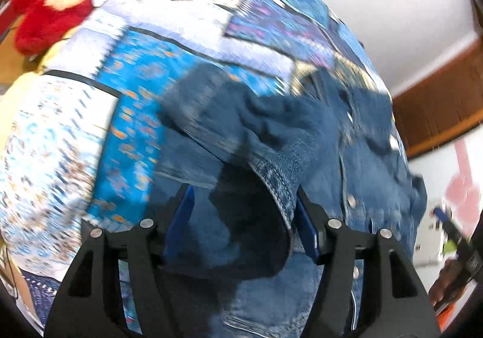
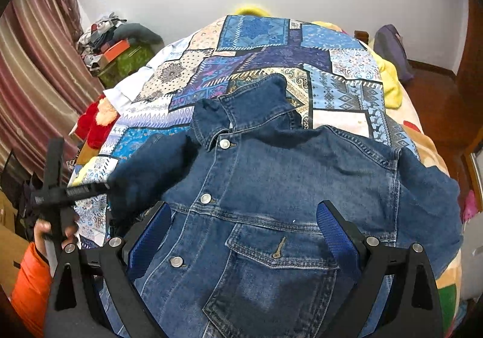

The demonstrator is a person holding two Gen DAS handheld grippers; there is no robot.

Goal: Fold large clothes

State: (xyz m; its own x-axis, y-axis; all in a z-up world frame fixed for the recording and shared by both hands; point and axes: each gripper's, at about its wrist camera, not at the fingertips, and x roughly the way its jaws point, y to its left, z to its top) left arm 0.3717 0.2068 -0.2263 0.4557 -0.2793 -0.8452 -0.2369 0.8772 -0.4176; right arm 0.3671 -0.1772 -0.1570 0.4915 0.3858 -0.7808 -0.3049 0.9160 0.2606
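At the far left of the right wrist view, a hand in an orange sleeve holds the left gripper. It reaches in from the side toward the jacket's sleeve, and its tip is by that dark sleeve. From this view you cannot tell how far its fingers are spread.

The left wrist view shows that better. There the left gripper has its blue pads wide apart, and the cuff of the sleeve sits in the gap between them. The cloth touches the right pad, but the fingers do not squeeze it. This view is blurry.

The denim jacket lies flat on a patchwork quilt on the bed, front side up, with its collar pointing away and its silver buttons in a row. Only the right wrist view shows the whole jacket. A red fuzzy toy sits at the left edge of the quilt.

The right gripper hangs over the jacket's chest, above the pocket. Its fingers are spread wide and hold nothing.

At the far right of the left wrist view, the right gripper is tiny and blurry.
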